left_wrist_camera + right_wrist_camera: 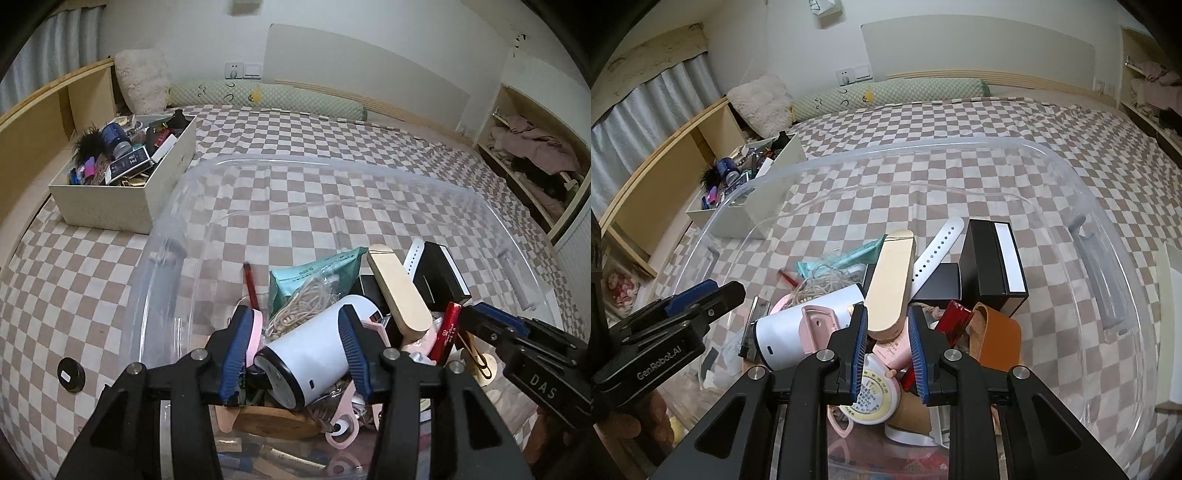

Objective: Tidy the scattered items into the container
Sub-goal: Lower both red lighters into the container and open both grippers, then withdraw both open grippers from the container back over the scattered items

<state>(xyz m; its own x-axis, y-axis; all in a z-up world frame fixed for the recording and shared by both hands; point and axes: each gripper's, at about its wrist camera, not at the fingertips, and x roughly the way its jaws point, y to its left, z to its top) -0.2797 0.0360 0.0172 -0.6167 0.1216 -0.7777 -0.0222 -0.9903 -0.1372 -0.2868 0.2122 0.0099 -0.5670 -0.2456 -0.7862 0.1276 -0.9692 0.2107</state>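
A clear plastic bin [332, 166] [1082, 206] sits on the checkered bed and holds a pile of items. My left gripper [295, 347] hangs over the pile, jaws wide open on either side of a white cylinder [314, 354], which also shows in the right wrist view [798, 321]; it lies on the pile. My right gripper [888, 347] is open and empty above a beige oblong case [892, 284] and a pink tube [892, 349]. A black box [993, 266], a white strap [938, 243] and a teal packet [314, 273] lie in the bin.
A white cardboard box [122, 206] full of small items stands on the bed at the far left. A black round disc [71, 374] lies on the bedspread left of the bin. Wooden shelves [535, 155] run along both sides of the bed.
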